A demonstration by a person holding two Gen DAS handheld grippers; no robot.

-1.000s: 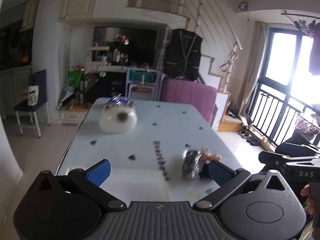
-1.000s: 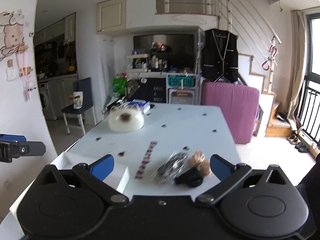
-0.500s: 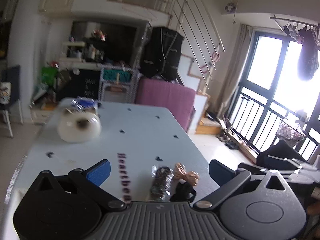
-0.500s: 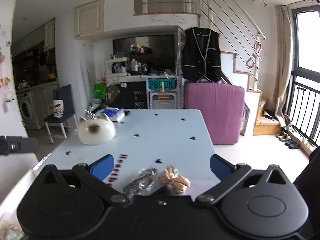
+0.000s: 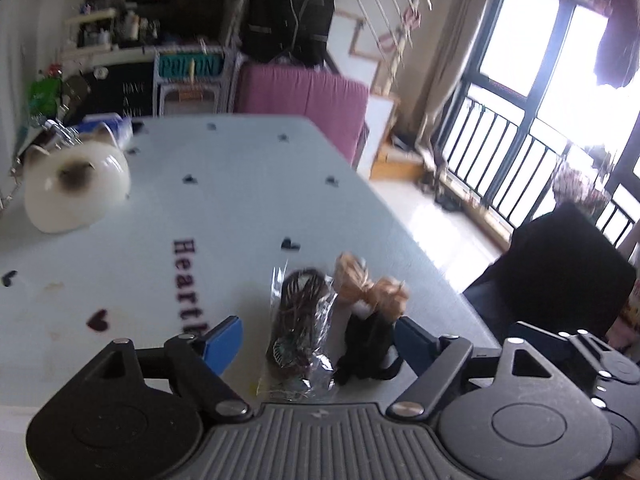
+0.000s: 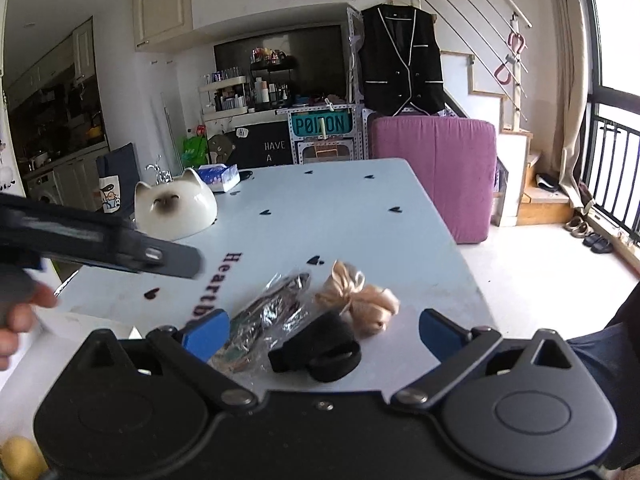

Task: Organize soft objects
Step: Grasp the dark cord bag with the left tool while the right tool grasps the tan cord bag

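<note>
Between the left gripper's jaws lay a crinkled clear packet with dark cords inside, its near end cut off behind the gripper body, so its full length could not be told. Just right of it, against the right jaw's inner side, sat a black fabric band, partly hidden by a tan bow lying just ahead of it. Whether the right pad touched the band could not be made out. The jaws stood apart and were closing, with the packet and band between them, neither visibly pressed.

Both grippers tilted downward toward the counter. The right gripper held its jaws wide apart over the same three soft things, touching none. Seen from the right wrist, the left gripper crossed the view as a blurred dark bar left of the jaws, with fingers of the person's left hand curled on its grip at the edge.

Far ahead and left of the jaws stood a white cat-faced dome, with a blue tissue pack behind it. A purple cushion stood past the counter's far end.
</note>
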